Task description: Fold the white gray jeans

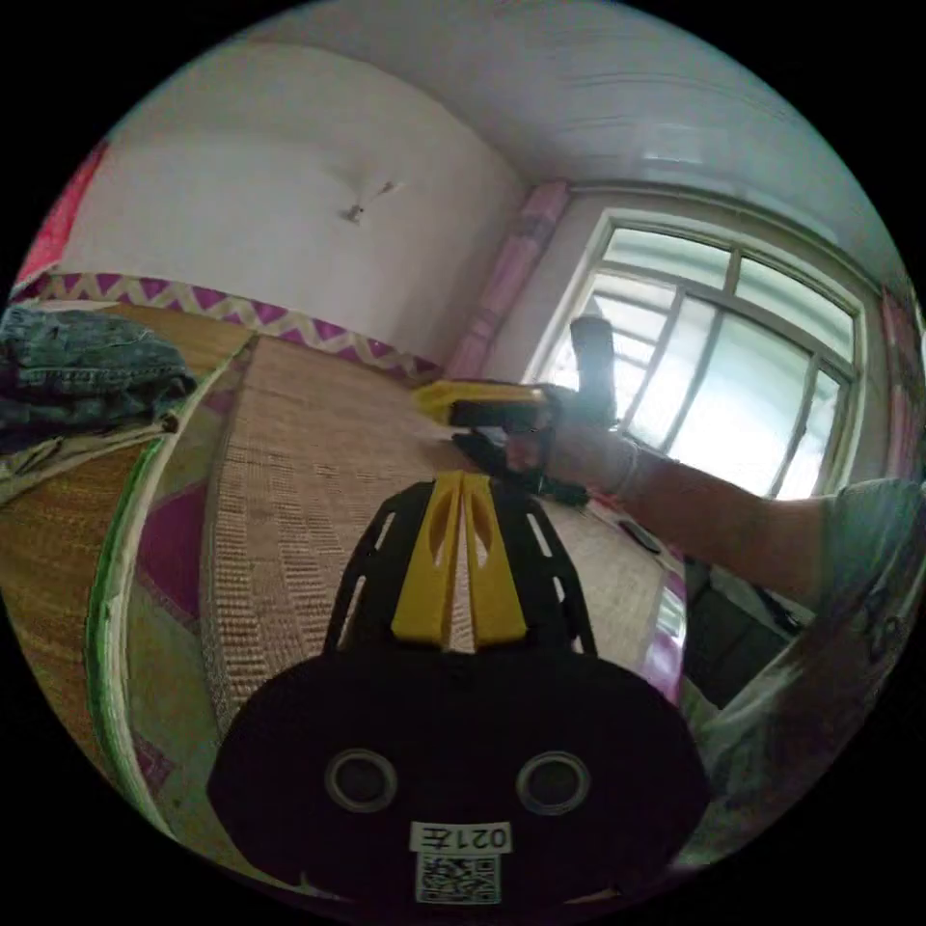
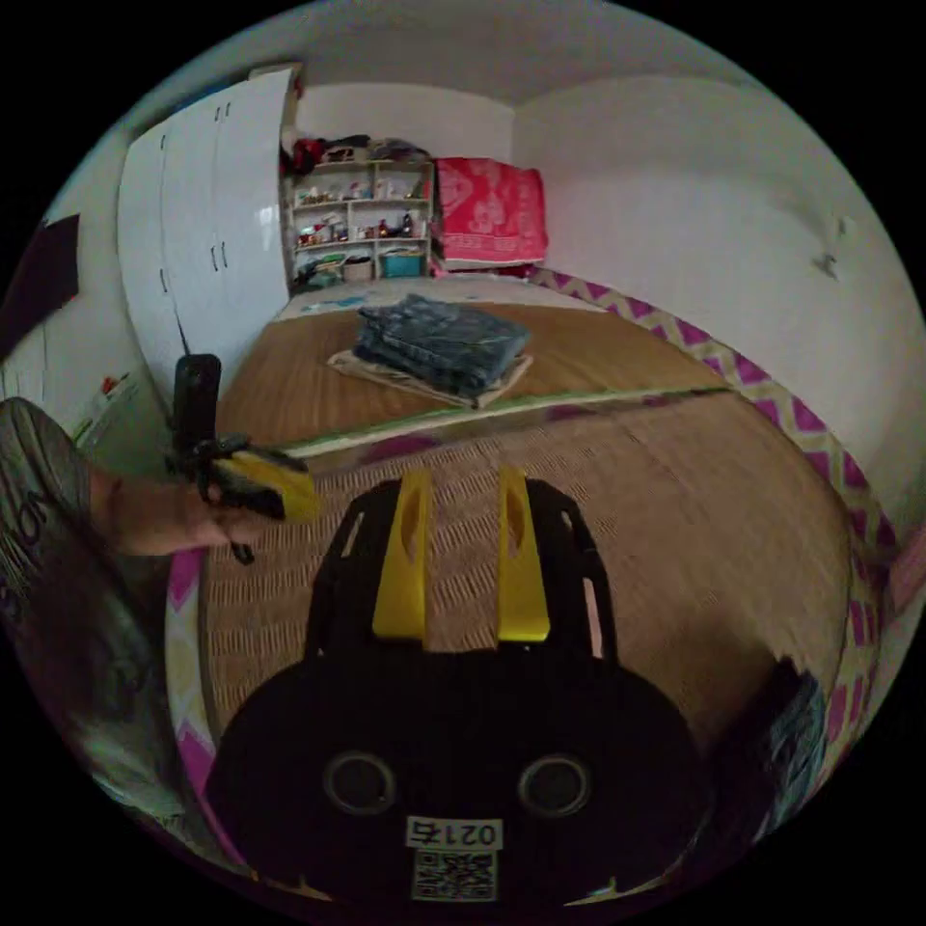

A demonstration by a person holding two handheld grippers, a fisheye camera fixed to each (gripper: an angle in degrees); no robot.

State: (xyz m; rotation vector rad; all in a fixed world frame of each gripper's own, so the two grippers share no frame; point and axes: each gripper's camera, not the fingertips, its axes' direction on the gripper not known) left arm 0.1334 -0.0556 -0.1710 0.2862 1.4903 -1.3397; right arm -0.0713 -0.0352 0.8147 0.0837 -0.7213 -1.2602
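Both grippers are held up above the woven mat (image 2: pixel 617 502), clear of it and of any cloth. In the left gripper view, the left gripper (image 1: pixel 461 482) has its yellow jaws nearly together with only a thin slit between, gripping nothing; a forearm (image 1: pixel 714 526) reaches in from the right, carrying the right gripper (image 1: pixel 434 400). In the right gripper view, that gripper's jaws stand parted and empty. A folded stack of jeans (image 2: pixel 439 342) lies farther off, well apart.
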